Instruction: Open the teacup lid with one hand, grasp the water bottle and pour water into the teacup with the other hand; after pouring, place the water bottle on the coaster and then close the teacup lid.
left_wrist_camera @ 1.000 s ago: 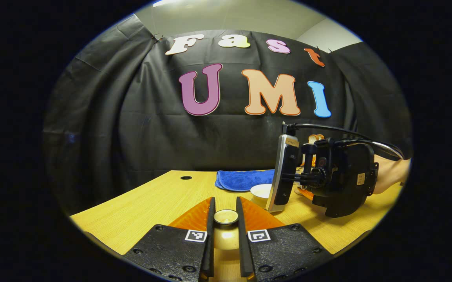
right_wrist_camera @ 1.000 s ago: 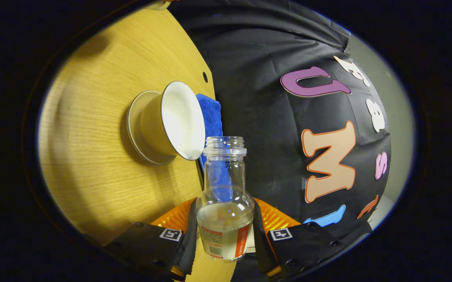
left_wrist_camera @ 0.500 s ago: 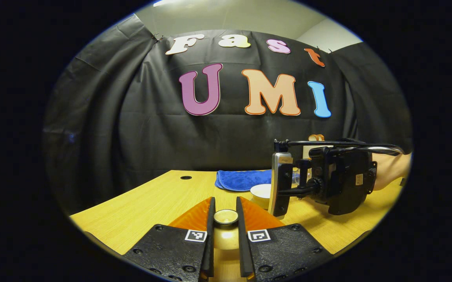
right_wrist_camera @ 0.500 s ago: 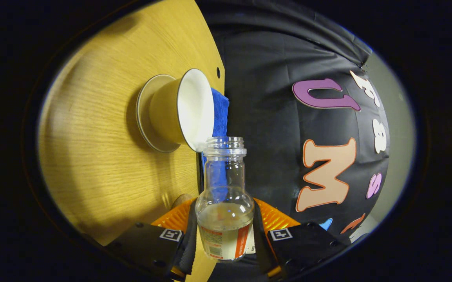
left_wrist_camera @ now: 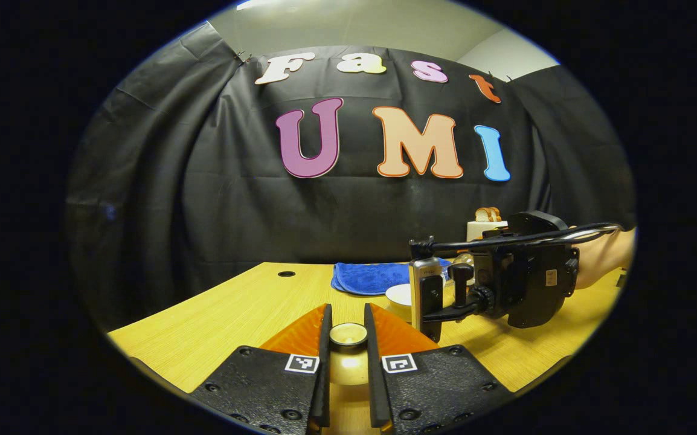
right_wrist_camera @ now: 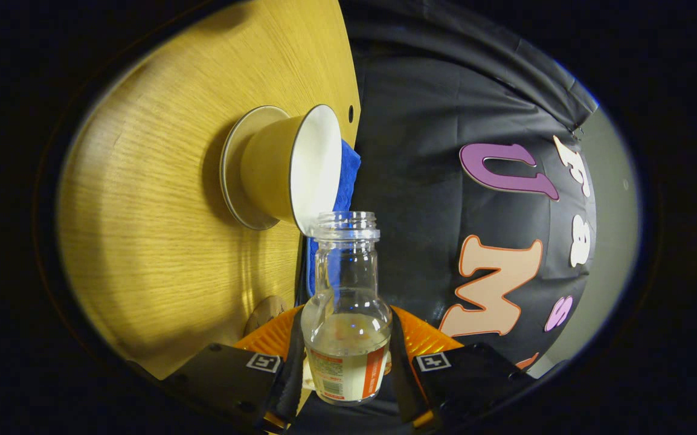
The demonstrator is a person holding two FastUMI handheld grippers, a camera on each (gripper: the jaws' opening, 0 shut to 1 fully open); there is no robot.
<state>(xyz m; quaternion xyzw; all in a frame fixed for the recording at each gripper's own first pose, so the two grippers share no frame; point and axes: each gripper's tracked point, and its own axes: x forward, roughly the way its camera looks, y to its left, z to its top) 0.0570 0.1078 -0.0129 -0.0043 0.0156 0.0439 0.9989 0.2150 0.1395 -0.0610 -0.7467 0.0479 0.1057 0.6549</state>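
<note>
Between the right gripper's point(right_wrist_camera: 343, 368) jaws: water bottle point(right_wrist_camera: 345, 326).

1. One clear glass water bottle point(right_wrist_camera: 346, 308) with a red-and-white label, partly filled.
2. One cream ceramic teacup point(right_wrist_camera: 288, 169) with a white inside, open.
3. One round saucer point(right_wrist_camera: 234, 169) under that teacup.
4. One small round teacup lid point(left_wrist_camera: 348, 334), cream with a dark rim.
5. One folded blue cloth point(left_wrist_camera: 369, 277).
6. One light wooden tabletop point(left_wrist_camera: 246, 308), with one small dark round hole point(left_wrist_camera: 286, 274) in it.
7. One small brown round coaster point(right_wrist_camera: 264, 311), partly seen.
8. Two hand-held grippers: left gripper point(left_wrist_camera: 346, 362), right gripper point(right_wrist_camera: 345, 368).
9. One white toaster point(left_wrist_camera: 486, 226) with bread slices, number unclear.
</note>
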